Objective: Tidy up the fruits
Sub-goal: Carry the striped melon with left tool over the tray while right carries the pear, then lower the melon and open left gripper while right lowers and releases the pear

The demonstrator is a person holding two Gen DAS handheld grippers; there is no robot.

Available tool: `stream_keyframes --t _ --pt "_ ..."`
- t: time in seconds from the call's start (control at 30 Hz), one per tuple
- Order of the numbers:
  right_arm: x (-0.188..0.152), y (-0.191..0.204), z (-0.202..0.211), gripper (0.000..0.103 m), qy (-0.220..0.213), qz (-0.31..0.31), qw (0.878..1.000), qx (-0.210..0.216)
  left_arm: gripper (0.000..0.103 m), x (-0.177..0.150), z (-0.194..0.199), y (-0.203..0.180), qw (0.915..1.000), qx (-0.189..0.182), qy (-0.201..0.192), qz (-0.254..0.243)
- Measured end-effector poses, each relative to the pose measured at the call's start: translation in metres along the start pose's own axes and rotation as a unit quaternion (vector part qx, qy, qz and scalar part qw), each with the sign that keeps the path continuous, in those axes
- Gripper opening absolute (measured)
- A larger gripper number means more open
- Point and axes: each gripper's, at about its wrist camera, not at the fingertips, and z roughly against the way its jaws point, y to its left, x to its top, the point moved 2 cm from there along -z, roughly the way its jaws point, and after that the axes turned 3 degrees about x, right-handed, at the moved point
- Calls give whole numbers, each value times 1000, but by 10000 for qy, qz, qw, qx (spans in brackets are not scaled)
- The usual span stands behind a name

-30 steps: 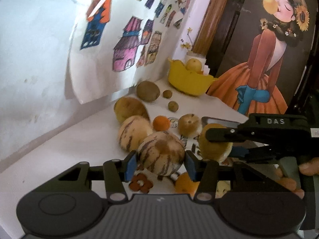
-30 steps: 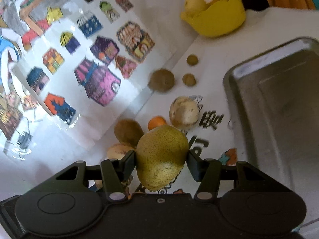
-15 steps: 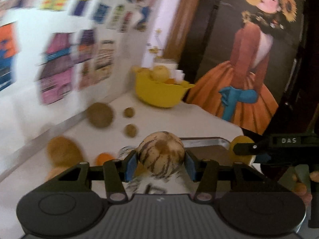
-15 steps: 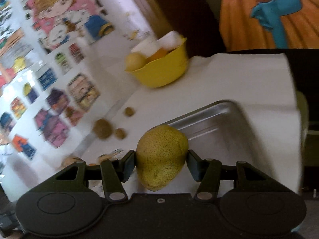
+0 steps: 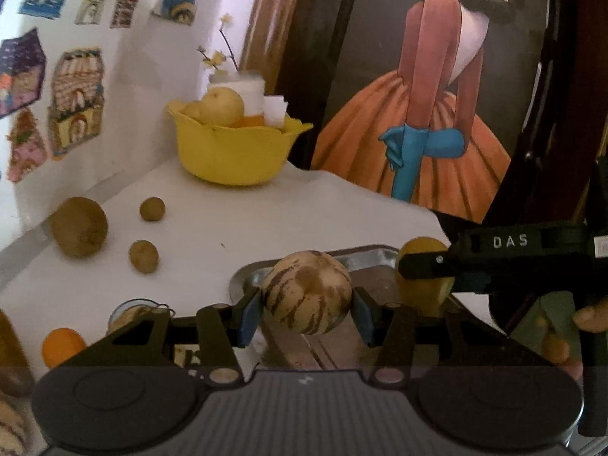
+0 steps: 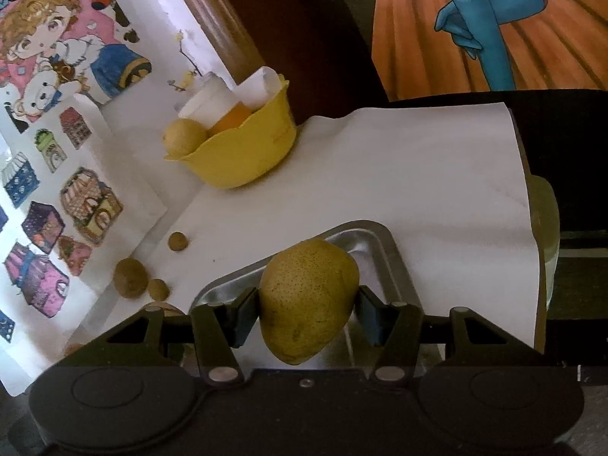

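A white surface (image 6: 399, 197) is filling most of both views, running back to a wall hung with house drawings (image 5: 76, 98) and a painting (image 5: 425, 106) of a figure in an orange dress. A metal tray (image 6: 383, 250) is lying on the near part of the surface, its rim showing behind both grippers. A yellow bowl (image 5: 231, 152) is sitting at the far corner, well apart from the tray, holding pale round fruits, something orange and white cups.

The left gripper (image 5: 307, 306) is hovering over the tray's near end with its fingers (image 5: 249, 313) pressing on both sides of a striped melon (image 5: 307, 296), which is hanging clear of the metal. The right gripper (image 6: 308, 311) is holding a green pear (image 6: 307, 300) the same way, fingers (image 6: 243, 317) clamped on its flanks, above the tray. In the left view the right gripper is appearing at the right edge with the pear just beside the melon, and fingertips of a hand (image 5: 591, 317) are showing behind it.

Loose on the surface to the left of the tray, a brown kiwi (image 5: 79, 232) is lying near the wall, with two small brown fruits (image 5: 143, 256) just beside it. An orange (image 5: 62, 345) is resting at the lower left, near a pale fruit half hidden by the left gripper.
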Motion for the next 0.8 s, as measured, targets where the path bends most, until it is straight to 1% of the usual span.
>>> stream_keyframes --t 0.2,0.43,0.8 --pt "-3 1 -8 57 77 116 9998 -105 55 -3 -15 -3 9997 86 214 -97" --pt "-7 1 -13 57 160 168 9996 -180 55 -8 -20 -8 9991 215 243 -277" --pt "-7 -1 -9 59 227 103 9996 -166 56 -11 -19 -8 9984 341 342 -304"
